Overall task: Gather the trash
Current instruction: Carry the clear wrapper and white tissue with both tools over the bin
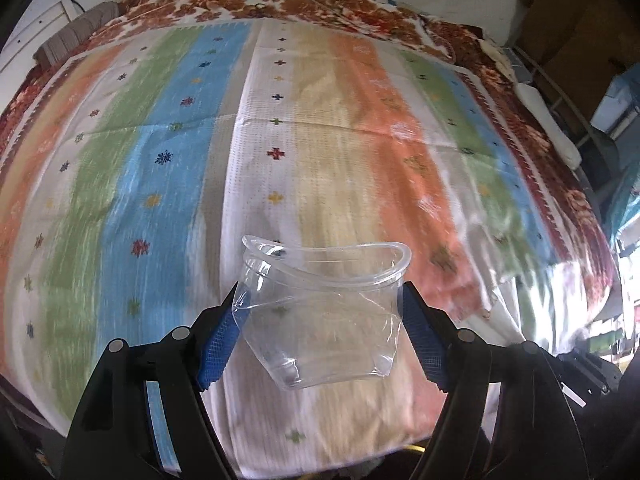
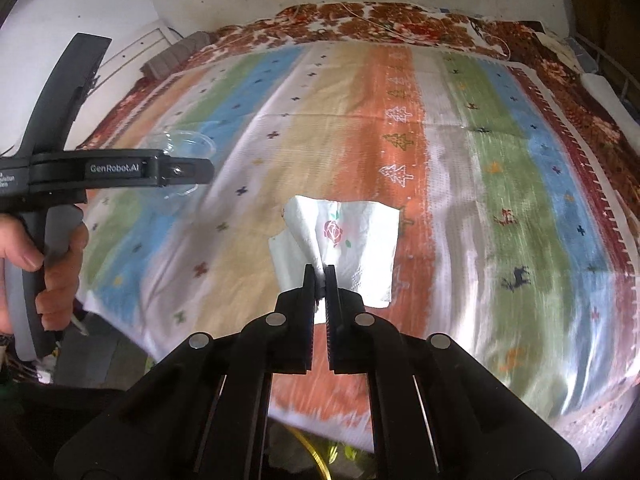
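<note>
1. The left gripper [image 1: 320, 312] squeezes a clear plastic cup [image 1: 324, 312] between its blue pads [image 1: 218, 344]. The cup sits low in the middle of the left wrist view, held up over the striped sheet [image 1: 280, 140].
2. The cup looks very light and thin. Its round rim is bent into a flat oval, so it squashes easily. I think a hard squeeze could crack it, and its smooth sides could slip.
3. The walls just under the rim, where the pads press now, seem a good place to hold it.
4. The right gripper [image 2: 319, 276] is pinched nearly shut on a white paper napkin [image 2: 360, 240], in the middle of the right wrist view.
5. The napkin is soft and floppy, with a pink rose printed on it. It bunches up where the fingers pinch it. The rest spreads out above the sheet, but I cannot tell if it touches.
6. It weighs almost nothing and could tear if pulled hard. A pinch on the bunched part should hold best.
7. The sheet is woven cloth with orange, green, blue and cream stripes and tiny crosses. A brown flowery blanket [image 2: 400, 20] lies along the top of the frame.
</note>
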Demonstrator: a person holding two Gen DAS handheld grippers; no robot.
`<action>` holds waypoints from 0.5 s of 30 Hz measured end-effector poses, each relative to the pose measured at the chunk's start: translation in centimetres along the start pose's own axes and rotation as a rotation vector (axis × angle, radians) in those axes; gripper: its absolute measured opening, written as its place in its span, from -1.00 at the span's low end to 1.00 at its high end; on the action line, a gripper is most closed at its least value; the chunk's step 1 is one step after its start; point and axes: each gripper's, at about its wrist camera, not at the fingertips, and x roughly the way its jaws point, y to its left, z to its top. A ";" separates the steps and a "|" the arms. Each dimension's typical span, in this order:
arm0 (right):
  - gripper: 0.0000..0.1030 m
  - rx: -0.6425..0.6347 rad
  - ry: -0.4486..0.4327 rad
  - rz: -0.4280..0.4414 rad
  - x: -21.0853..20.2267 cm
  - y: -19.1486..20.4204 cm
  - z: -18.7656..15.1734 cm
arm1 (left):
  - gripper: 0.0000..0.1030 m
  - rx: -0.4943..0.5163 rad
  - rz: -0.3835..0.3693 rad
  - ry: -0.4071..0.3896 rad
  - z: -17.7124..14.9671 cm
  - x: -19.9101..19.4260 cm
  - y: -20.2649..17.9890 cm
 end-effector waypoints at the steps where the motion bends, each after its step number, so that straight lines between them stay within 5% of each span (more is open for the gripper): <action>1: -0.93 -0.003 -0.003 -0.001 -0.5 0.3 -0.2 | 0.45 0.008 -0.009 -0.004 -0.4 -0.4 -0.2; 15: -0.93 0.028 -0.008 0.010 -6.5 3.2 -3.1 | 0.45 -0.001 -0.138 -0.050 -5.6 -8.3 -1.3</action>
